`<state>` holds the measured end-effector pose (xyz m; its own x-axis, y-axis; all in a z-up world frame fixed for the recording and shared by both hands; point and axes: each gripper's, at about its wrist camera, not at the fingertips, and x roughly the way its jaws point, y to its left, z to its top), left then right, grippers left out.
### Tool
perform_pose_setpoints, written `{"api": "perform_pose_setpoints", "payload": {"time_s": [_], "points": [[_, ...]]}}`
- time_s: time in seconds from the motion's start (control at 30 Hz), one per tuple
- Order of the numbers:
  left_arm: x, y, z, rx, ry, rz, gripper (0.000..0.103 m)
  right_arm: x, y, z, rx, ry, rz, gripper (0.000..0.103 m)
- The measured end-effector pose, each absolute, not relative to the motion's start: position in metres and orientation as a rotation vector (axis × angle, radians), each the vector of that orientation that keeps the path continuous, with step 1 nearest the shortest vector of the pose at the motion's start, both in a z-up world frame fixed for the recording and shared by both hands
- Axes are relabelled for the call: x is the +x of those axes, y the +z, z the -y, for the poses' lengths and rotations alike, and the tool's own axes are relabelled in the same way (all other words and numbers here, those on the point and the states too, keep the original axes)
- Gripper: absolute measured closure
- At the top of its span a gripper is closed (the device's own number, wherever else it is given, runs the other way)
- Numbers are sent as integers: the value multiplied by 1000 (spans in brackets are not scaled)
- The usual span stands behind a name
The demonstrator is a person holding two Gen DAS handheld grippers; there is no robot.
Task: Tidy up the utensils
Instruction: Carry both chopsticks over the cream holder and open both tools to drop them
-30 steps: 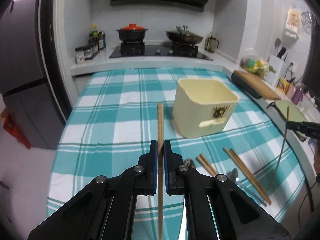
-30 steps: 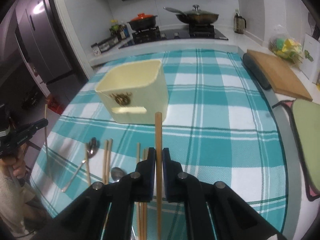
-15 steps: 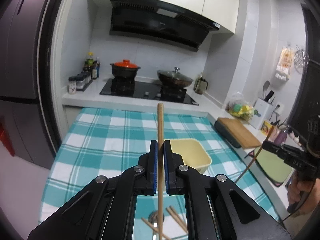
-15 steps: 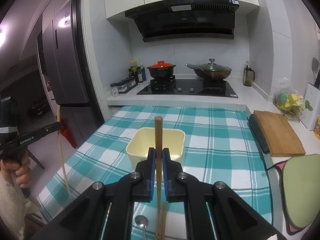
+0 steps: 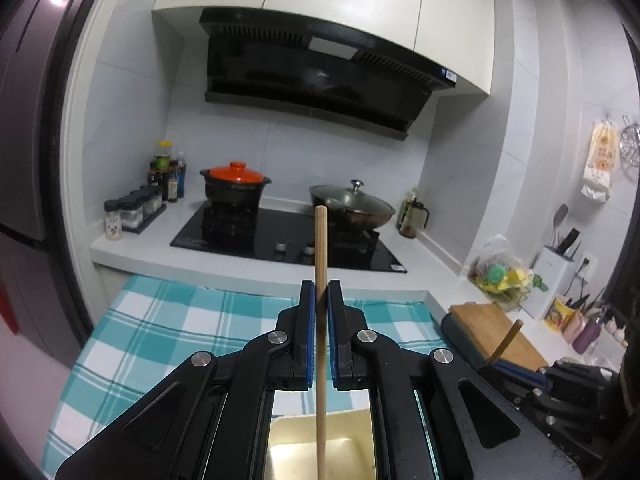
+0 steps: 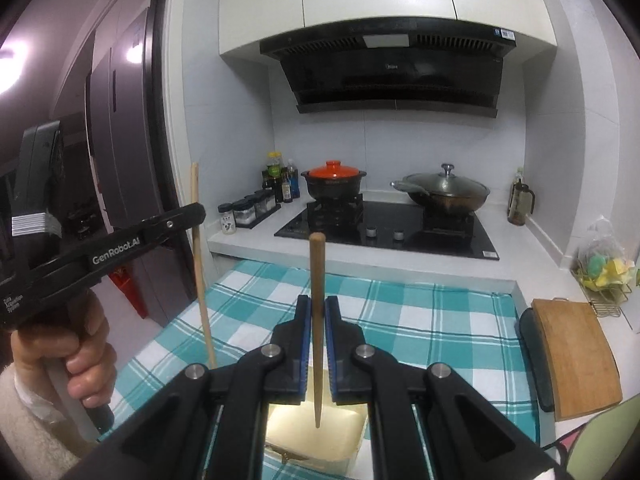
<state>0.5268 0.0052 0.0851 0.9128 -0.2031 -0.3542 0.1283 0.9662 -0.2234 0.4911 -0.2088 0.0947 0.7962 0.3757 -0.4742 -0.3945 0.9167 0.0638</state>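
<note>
While both tongs clamp 1 chopstick each, they tilt slightly downward above the cream bin.

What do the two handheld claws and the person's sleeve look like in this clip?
Both are matte black plastic with angular linked arms, silver round pivot bolts and blue pads inside the fingers. The left claw, seen side-on from the right wrist view, carries white "GenRobot.AI" lettering and a pistol-style handle. The right claw matches. A fuzzy off-white sleeve shows at the left wrist.

Tablecloth showing teal-white plaid; bin showing cream; pot lid at 12 o'clock showing orange-red; chopstick showing tan.
</note>
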Motion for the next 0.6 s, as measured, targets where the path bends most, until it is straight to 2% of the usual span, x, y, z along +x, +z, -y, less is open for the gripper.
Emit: {"api": "perform_pose_setpoints", "payload": {"time_s": [0.3, 0.33, 0.37, 0.4, 0.43, 0.47, 0.5, 0.53, 0.6], "points": [[574, -11, 28, -145, -138, -550, 98, 556, 13, 214, 0, 405, -728, 96], [577, -18, 30, -132, -129, -568, 95, 560, 5, 215, 15, 408, -744, 95], [580, -25, 31, -116, -124, -590, 78, 562, -1, 215, 25, 410, -758, 95], [580, -28, 31, -103, -119, -605, 66, 563, -5, 215, 33, 406, -761, 94], [576, -28, 29, -90, -106, -603, 47, 564, -8, 216, 34, 401, -761, 84], [569, -24, 27, -81, -95, -585, 38, 562, -8, 216, 36, 396, -756, 74], [564, -20, 26, -73, -94, -568, 36, 560, -7, 219, 44, 391, -740, 53], [555, -13, 22, -63, -101, -551, 31, 555, -2, 223, 55, 386, -710, 47], [535, 2, 16, -46, -112, -530, 24, 544, 8, 229, 46, 375, -671, 47]]}}
